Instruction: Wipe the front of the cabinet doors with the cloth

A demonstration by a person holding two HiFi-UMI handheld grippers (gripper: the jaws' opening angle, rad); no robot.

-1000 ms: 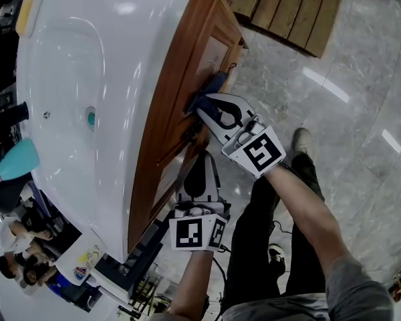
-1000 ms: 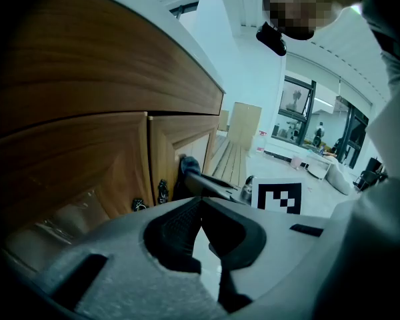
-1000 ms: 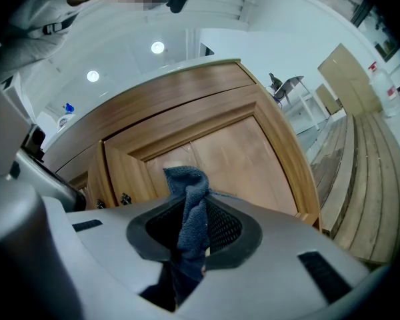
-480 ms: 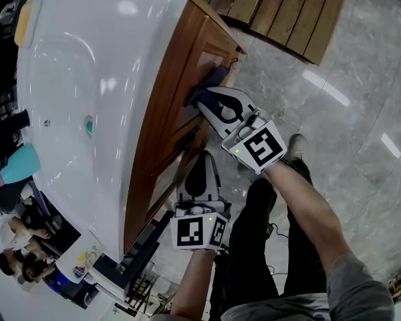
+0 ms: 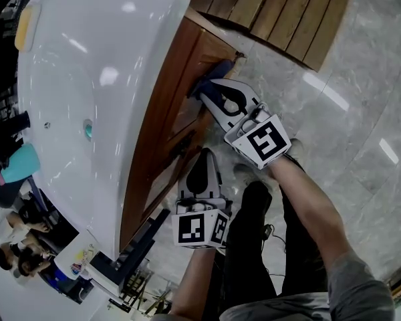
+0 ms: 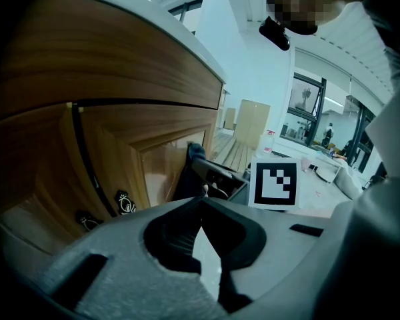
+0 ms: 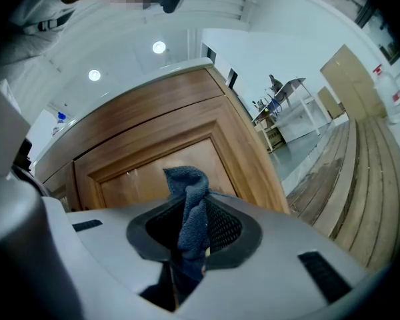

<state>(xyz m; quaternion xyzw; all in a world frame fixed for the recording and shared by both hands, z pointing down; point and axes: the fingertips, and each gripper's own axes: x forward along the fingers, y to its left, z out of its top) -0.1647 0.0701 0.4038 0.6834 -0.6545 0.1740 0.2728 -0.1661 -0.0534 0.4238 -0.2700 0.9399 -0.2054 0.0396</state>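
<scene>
White basin (image 5: 80, 65) over a wooden cabinet (image 5: 162, 119), with both grippers up at its doors.
The right gripper (image 5: 212, 91) is clamped on a dark blue cloth (image 7: 192, 205), which meets the panelled door (image 7: 140, 175) near the cabinet's far corner. The left gripper (image 5: 200, 158) hangs just beside the nearer door, its jaws together on nothing.

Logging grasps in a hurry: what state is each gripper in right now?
Left gripper: closed, holding nothing.
Right gripper: closed on the cloth.
</scene>
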